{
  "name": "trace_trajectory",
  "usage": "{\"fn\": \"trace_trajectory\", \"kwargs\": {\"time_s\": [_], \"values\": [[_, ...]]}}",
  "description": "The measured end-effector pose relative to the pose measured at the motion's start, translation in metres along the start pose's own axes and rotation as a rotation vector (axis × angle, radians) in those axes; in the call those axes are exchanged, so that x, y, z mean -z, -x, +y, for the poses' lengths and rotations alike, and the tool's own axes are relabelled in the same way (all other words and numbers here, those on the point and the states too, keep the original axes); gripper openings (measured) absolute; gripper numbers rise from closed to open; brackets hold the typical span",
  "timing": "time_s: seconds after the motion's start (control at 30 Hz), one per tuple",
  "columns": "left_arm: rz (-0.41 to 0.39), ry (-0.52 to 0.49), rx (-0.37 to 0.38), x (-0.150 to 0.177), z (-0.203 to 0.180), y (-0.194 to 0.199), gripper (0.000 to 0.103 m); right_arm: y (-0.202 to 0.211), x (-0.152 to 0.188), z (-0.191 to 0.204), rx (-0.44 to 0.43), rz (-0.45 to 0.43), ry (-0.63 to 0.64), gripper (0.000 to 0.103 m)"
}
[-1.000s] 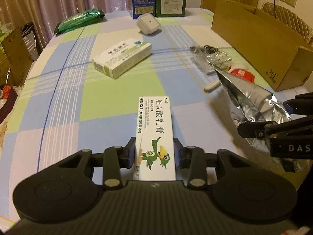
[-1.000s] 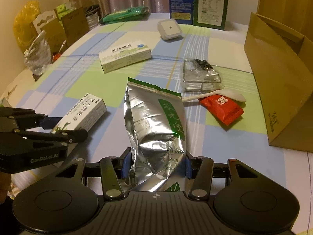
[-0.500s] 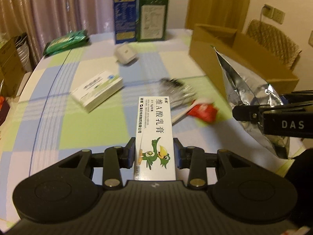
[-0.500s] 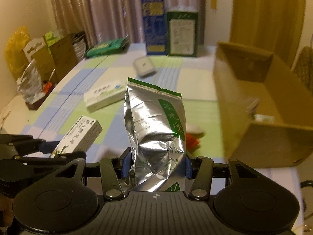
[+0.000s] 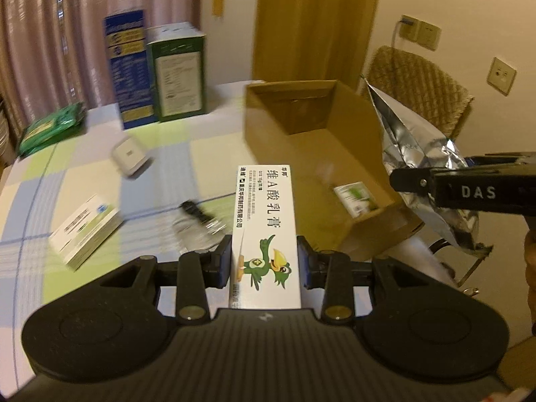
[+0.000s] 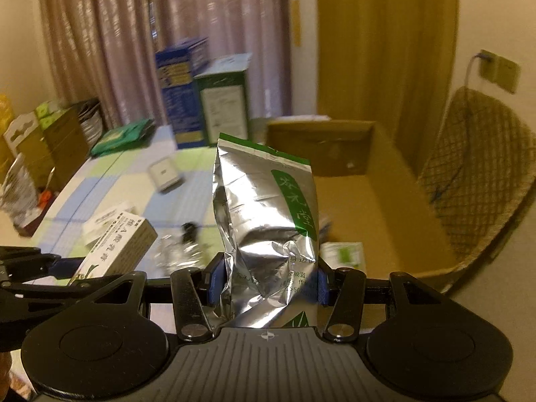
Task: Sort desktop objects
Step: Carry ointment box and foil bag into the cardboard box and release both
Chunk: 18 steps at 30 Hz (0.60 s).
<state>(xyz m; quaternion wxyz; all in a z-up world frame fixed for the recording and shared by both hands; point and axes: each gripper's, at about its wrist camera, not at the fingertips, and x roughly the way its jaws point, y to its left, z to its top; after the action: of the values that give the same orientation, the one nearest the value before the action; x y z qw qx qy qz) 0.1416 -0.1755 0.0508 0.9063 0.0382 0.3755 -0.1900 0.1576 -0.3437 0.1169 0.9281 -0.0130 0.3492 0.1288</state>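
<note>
**Both loads up and heading for the carton**

Up off the cloth they've come: a second ago box and pouch sat low over the table, now both ride high with the cardboard carton (image 5: 321, 140) open ahead.

Left wrist view: my left gripper (image 5: 264, 261) is clamped on the white ointment box (image 5: 264, 231), pads flat on its long sides. Stiff card, glossy print, square edges, so a steady hold. It hangs just short of the carton's near wall. Inside the carton lies a small green-and-white packet (image 5: 356, 197). Right of the carton floats my right gripper (image 5: 402, 181), pinching the foil pouch (image 5: 415, 154).

Right wrist view: the right gripper (image 6: 266, 281) is squeezed shut on the pouch's (image 6: 264, 221) crumpled lower end. Thin silver foil, creased, slick, top-heavy. The carton (image 6: 385, 207) spreads beyond it; left of the carton the medicine box (image 6: 117, 254) sits in my other gripper (image 6: 67, 268).

Risks, as I judge them: the foil could slide or fold over in the pads if I swing quickly. The box's front corner could catch the carton's near wall if I come in low. Releasing together, the two could collide over the packet.
</note>
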Motion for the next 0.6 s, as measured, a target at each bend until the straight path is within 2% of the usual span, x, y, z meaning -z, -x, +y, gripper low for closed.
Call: {"fn": "trace_trajectory", "kwargs": {"time_s": [0.3, 0.6], "values": [[-0.007, -0.019, 0.061, -0.041, -0.044, -0.037, 0.033, -0.01, -0.029, -0.064, 0.05, 0.008, -0.03, 0.049], [-0.013, -0.001, 0.083, -0.069, -0.056, -0.072, 0.033, -0.038, -0.046, -0.09, 0.064, 0.029, -0.032, 0.049]]}}
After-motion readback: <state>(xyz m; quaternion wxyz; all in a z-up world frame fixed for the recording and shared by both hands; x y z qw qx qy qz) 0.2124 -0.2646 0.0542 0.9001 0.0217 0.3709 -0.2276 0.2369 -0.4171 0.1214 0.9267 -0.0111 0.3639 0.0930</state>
